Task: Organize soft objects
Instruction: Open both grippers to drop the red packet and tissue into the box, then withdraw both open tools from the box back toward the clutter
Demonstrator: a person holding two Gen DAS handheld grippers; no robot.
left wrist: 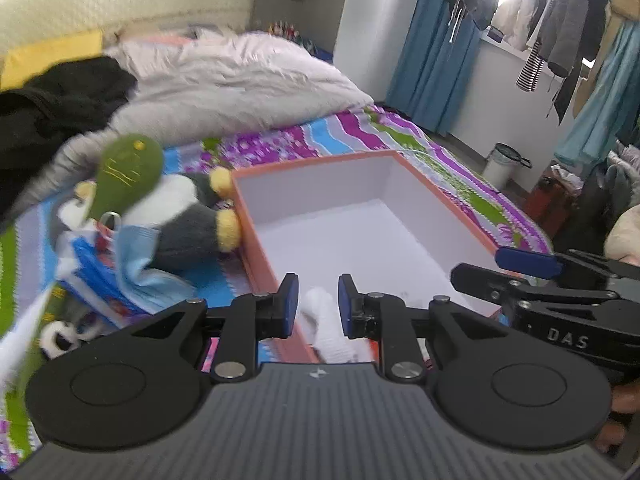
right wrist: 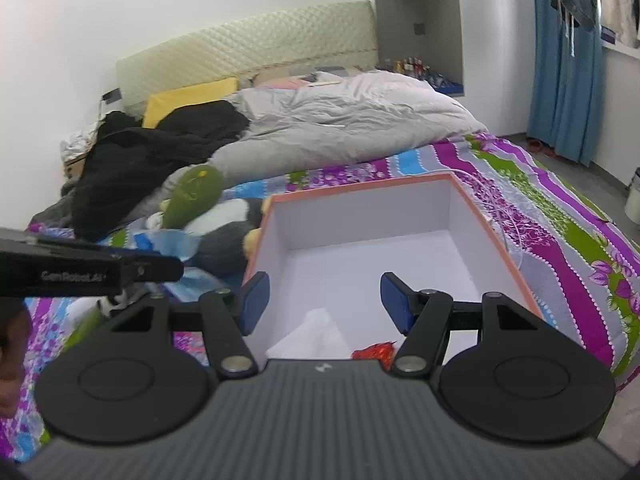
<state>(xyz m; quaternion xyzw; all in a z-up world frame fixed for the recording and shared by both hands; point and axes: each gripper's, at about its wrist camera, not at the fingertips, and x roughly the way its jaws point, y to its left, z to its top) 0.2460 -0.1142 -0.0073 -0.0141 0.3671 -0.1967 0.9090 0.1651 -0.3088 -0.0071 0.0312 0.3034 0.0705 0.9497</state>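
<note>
Orange-rimmed, the white cardboard box (right wrist: 400,248) on the bed (right wrist: 560,240) already held a white cloth (right wrist: 316,336) at its near edge, while the penguin plush (left wrist: 188,220) and green plush (left wrist: 128,172) waited beside its left wall. Both the left gripper (left wrist: 318,304) and right gripper (right wrist: 324,302) stood parted and empty. Only the right wrist view showed a red item (right wrist: 374,350) in the box.

Left wrist view: mounted behind the left gripper (left wrist: 318,306), angled down and forward over the near end of the orange box (left wrist: 256,216), close above the bedspread (left wrist: 440,140). Right wrist view: behind the right gripper (right wrist: 324,304), just rightward, same heading. Shared: box, green plush toy (right wrist: 192,196), grey duvet (right wrist: 340,120), headboard (right wrist: 248,44).
</note>
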